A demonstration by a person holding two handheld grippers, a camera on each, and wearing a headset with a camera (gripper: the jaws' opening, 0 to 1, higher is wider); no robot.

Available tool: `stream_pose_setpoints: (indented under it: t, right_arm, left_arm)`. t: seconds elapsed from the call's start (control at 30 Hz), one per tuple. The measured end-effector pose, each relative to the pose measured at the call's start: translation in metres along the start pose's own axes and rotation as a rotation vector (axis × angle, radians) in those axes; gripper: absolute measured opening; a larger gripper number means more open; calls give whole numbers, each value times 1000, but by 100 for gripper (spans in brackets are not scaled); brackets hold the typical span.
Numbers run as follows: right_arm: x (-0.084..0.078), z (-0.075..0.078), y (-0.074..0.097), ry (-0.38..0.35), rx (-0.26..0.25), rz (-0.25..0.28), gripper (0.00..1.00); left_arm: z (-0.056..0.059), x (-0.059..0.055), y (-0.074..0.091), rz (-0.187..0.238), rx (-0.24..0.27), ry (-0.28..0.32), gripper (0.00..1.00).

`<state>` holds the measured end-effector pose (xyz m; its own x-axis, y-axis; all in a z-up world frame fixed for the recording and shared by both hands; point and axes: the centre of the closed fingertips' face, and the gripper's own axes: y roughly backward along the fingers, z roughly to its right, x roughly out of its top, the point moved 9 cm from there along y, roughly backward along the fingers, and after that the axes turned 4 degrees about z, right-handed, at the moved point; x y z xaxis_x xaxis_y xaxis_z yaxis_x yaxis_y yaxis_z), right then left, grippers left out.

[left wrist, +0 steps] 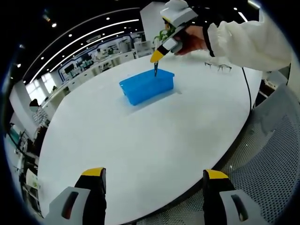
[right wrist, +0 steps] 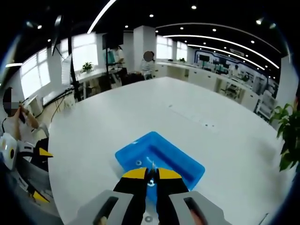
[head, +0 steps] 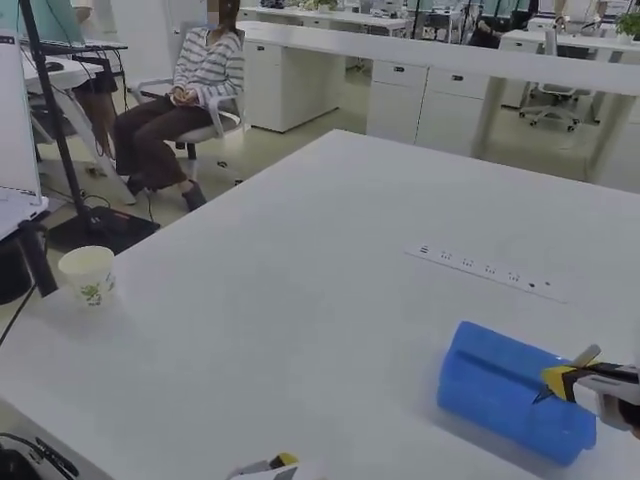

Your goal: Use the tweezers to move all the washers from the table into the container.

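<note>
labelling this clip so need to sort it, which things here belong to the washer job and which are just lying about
Job: blue plastic container; thin metal tweezers, clamped in the right gripper; small metal washer inside the container.
Lying about: white paper cup with green print; white power strip; pair of glasses.

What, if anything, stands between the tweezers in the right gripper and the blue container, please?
Nothing visible does: the tweezers in the right gripper hang above the open blue container, tips pointing down toward it.
</note>
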<state>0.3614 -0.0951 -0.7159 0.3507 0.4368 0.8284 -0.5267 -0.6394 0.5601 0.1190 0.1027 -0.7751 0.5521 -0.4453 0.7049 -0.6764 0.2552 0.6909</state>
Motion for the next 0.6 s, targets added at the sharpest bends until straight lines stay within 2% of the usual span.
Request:
stream_pose_setpoints:
  t: [0.27,0.6]
  right_arm:
    - [2,-3,11,2,-6,15,3]
    - [4,-19,30,3,-13,35,3]
  left_arm:
    - [0,0,-1,0,-1,-4,87]
    - [-1,-1,-1,-3,3,-3,86]
